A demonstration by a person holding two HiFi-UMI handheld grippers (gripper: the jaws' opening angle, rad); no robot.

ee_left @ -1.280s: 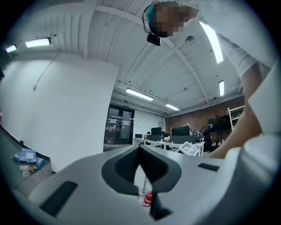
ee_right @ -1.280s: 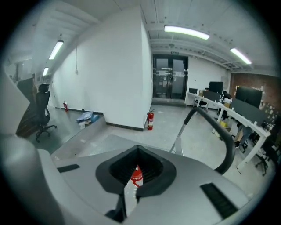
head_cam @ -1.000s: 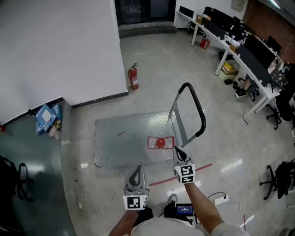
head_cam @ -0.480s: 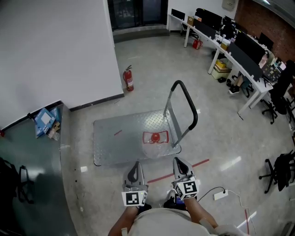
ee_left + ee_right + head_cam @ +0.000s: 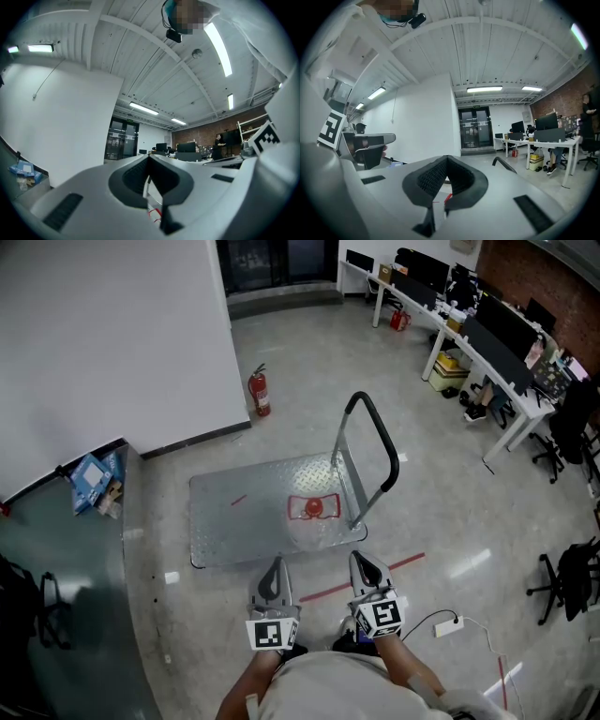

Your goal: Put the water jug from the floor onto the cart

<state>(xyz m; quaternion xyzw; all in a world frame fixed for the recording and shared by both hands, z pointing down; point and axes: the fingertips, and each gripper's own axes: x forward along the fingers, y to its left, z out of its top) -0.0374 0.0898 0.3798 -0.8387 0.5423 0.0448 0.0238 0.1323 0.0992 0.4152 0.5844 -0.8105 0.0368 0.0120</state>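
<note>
The water jug, clear with a red cap, stands on the steel cart deck close to the base of the black push handle. My left gripper and right gripper hover side by side over the floor just in front of the cart's near edge, both pointing at it. Neither touches the jug. Each is shut with nothing between its fingers. The left gripper view has its jaws meeting at the tips. In the right gripper view the jaws meet too, with the handle beyond.
A red fire extinguisher stands by the white wall's corner. A dark cabinet top with a blue box runs along the left. Desks and chairs fill the far right. A power strip and red floor tape lie near my feet.
Both grippers have drawn back from the cart toward me. The right one, which was right beside the jug, now stands apart from it. The jug stays on the deck.
</note>
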